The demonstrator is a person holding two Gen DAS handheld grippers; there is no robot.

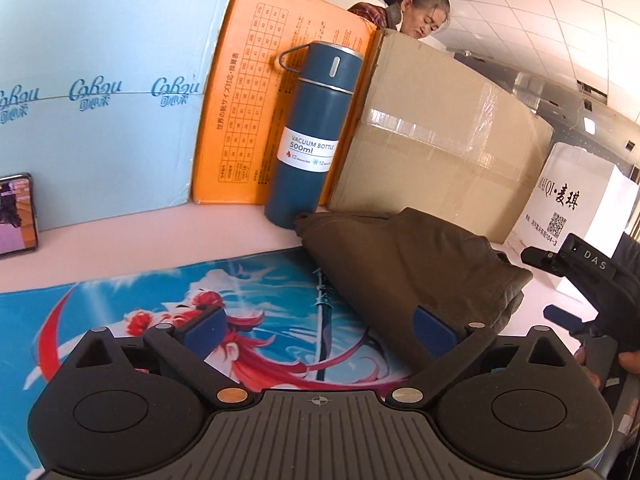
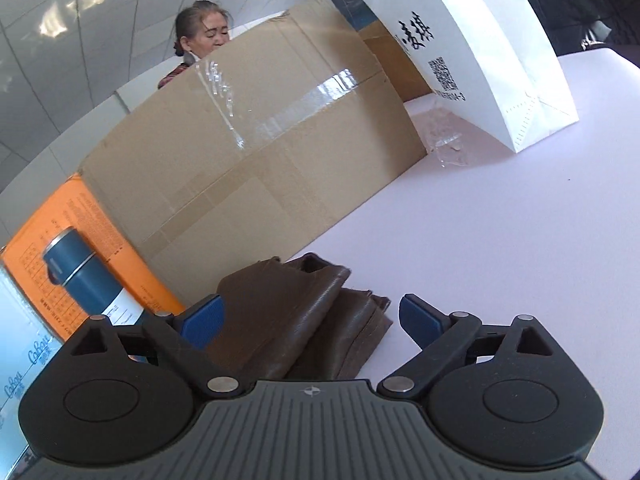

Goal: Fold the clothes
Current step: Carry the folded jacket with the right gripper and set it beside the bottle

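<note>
A folded brown garment (image 1: pixel 408 268) lies on the table, partly on a printed anime mat (image 1: pixel 168 320). My left gripper (image 1: pixel 320 328) is open just in front of it, with its right blue fingertip against the garment's near edge. In the right wrist view the same garment (image 2: pixel 296 312) lies between the wide-open fingers of my right gripper (image 2: pixel 312 320), which holds nothing. The right gripper also shows at the right edge of the left wrist view (image 1: pixel 560 288), beside the garment.
A blue vacuum bottle (image 1: pixel 312 136) stands behind the garment. Behind it are a brown cardboard box (image 1: pixel 432 136), an orange box (image 1: pixel 256 112) and a light blue package (image 1: pixel 100 100). A white paper bag (image 2: pixel 472 40) stands at the right. A phone (image 1: pixel 16 216) leans at the far left.
</note>
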